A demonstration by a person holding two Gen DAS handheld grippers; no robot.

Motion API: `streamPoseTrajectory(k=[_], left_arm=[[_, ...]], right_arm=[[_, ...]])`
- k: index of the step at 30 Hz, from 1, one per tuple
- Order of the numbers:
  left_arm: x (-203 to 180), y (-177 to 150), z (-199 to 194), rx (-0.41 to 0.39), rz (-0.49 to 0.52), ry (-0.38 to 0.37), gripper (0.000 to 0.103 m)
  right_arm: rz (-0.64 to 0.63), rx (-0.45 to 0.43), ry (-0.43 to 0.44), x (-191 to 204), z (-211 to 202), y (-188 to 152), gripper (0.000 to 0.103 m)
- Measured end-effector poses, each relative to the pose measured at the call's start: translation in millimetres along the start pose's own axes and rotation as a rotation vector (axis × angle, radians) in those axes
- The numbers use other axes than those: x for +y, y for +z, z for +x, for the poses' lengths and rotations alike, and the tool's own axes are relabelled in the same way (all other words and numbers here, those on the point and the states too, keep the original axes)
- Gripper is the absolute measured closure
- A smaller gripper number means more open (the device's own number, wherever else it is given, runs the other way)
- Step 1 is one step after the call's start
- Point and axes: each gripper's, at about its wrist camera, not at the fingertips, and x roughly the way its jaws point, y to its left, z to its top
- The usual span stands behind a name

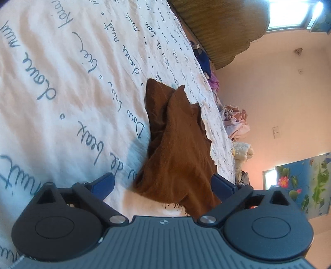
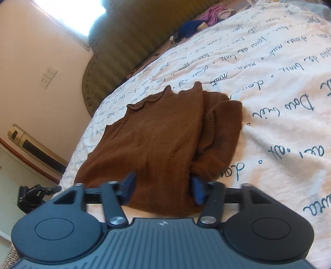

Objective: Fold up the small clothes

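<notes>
A small brown knit sweater [image 2: 157,136] lies partly folded on a white bedspread [image 2: 279,82] printed with dark script. In the right wrist view its near edge lies between the blue fingers of my right gripper [image 2: 163,190], whose jaws stand apart around the cloth. A ribbed cuff [image 2: 210,122] lies folded over the right half. In the left wrist view the same sweater [image 1: 175,149] rises in a bunched fold between the wide-open fingers of my left gripper [image 1: 163,186]. I cannot tell whether either gripper pinches the cloth.
A ribbed olive headboard [image 2: 128,45] runs along the bed's far side. Blue [image 2: 190,29] and purple clothes [image 2: 213,11] lie by it. More pale clothes [image 1: 235,122] are heaped at the bed's edge. A wall with sockets [image 2: 47,77] stands at the left.
</notes>
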Motion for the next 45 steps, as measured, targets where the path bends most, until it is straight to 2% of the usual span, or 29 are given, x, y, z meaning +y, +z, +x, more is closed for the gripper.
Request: streamPoseTrajectory(k=[1, 2, 5, 8, 10, 12, 13, 16, 18, 19, 20, 21, 22, 23, 27, 28, 29, 30, 32, 36, 45], left_arm=[[-2, 4, 3, -0.009, -0.001, 0.043, 0.000], [-4, 8, 7, -0.001, 0.000, 0.047, 0.000], [-11, 18, 31, 0.106, 0.007, -0.001, 0.000], [-22, 20, 43, 0.032, 0.075, -0.042, 0.000], [-20, 23, 55, 0.017, 0.061, -0.033, 0.000], [-18, 23, 60, -0.005, 0.086, -0.076, 0.000], [-19, 23, 61, 0.004, 0.116, -0.091, 0.000], [-22, 29, 64, 0.077, 0.145, -0.072, 0.000], [-22, 30, 65, 0.086, 0.143, -0.072, 0.000], [-22, 29, 63, 0.070, 0.156, -0.095, 0.002], [-21, 27, 64, 0.074, 0.164, -0.094, 0.009], [-20, 27, 66, 0.085, 0.171, -0.064, 0.059], [-18, 26, 69, 0.100, 0.161, -0.040, 0.084], [-14, 25, 72, 0.102, 0.147, -0.038, 0.091], [-8, 17, 75, 0.095, 0.149, -0.085, 0.091], [-7, 16, 74, 0.093, 0.155, -0.093, 0.091], [-7, 15, 71, 0.089, 0.166, -0.094, 0.091], [-6, 14, 67, 0.081, 0.173, -0.095, 0.091], [-7, 12, 60, 0.073, 0.187, -0.101, 0.091], [-10, 8, 50, 0.078, 0.195, -0.121, 0.091], [-23, -3, 29, 0.085, 0.186, -0.149, 0.091]], right_arm=[[0.006, -0.002, 0.009, 0, 0, -1, 0.024], [0.005, -0.005, 0.007, 0, 0, -3, 0.024], [0.000, 0.000, 0.002, 2, 3, -7, 0.024], [-0.004, 0.010, -0.011, 2, 10, -12, 0.023], [-0.016, 0.013, -0.032, 3, 16, -15, 0.017], [-0.018, 0.056, -0.031, 3, 25, -14, 0.003], [-0.013, 0.068, -0.025, 3, 28, -13, 0.001], [-0.003, 0.023, -0.040, 5, 28, -11, 0.000], [-0.045, -0.002, -0.096, 11, 31, -14, 0.000], [-0.054, 0.000, -0.100, 13, 33, -15, 0.000], [-0.066, 0.002, -0.101, 15, 35, -17, 0.000], [-0.080, 0.006, -0.105, 17, 35, -17, 0.000], [-0.087, 0.008, -0.109, 19, 35, -18, 0.000], [-0.084, 0.011, -0.106, 19, 35, -18, 0.000], [-0.063, 0.004, -0.086, 16, 32, -16, 0.001], [-0.060, -0.006, -0.076, 16, 31, -16, 0.007], [-0.057, -0.001, -0.086, 15, 32, -15, 0.040], [-0.039, 0.014, -0.100, 12, 33, -15, 0.093], [-0.013, 0.022, -0.073, 3, 33, -14, 0.093], [-0.007, 0.015, -0.073, 0, 26, -14, 0.094], [-0.047, 0.020, -0.054, 7, 8, -4, 0.094]])
